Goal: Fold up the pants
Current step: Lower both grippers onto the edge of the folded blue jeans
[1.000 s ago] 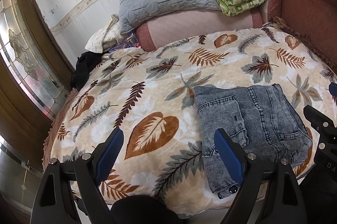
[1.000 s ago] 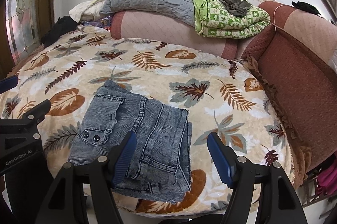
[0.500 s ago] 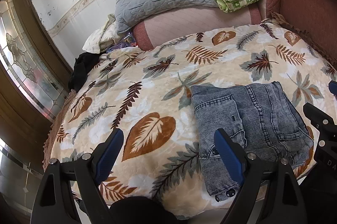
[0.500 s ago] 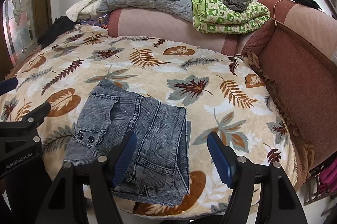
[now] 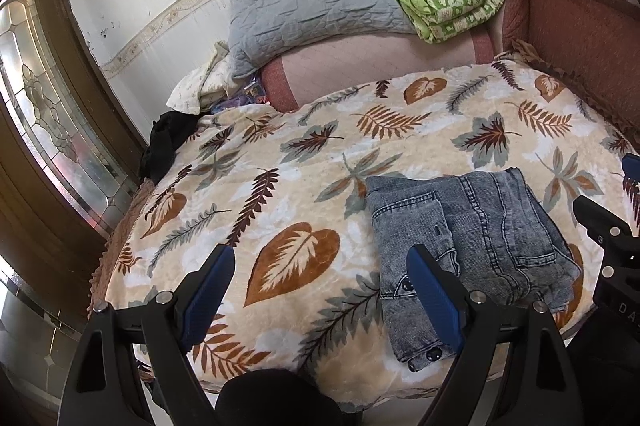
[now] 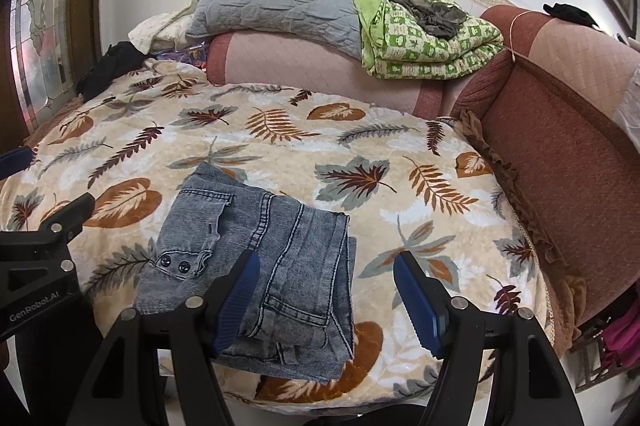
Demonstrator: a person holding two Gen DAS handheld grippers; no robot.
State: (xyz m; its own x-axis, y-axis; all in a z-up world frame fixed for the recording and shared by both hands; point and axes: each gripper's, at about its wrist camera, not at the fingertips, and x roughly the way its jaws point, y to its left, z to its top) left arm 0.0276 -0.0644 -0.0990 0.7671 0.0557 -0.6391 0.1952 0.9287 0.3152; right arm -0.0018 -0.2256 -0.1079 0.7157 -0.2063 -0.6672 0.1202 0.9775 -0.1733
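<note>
Grey-blue denim pants (image 5: 464, 238) lie folded into a compact stack near the front edge of a leaf-patterned blanket (image 5: 304, 161); they also show in the right wrist view (image 6: 256, 258). My left gripper (image 5: 320, 266) is open and empty, above the blanket just left of the pants. My right gripper (image 6: 326, 274) is open and empty, over the pants' right front corner. Neither touches the fabric.
A grey pillow (image 6: 280, 5) and a folded green quilt (image 6: 424, 37) rest on the pink sofa back (image 6: 312, 65). A red-brown armrest (image 6: 552, 121) bounds the right side. Dark clothing (image 5: 164, 141) lies at the far left by a glass door (image 5: 44, 97).
Both grippers have drawn back and tilted up slightly, so the pants sit lower and a bit farther in each view. The pants have not moved. Jaws stay open.
</note>
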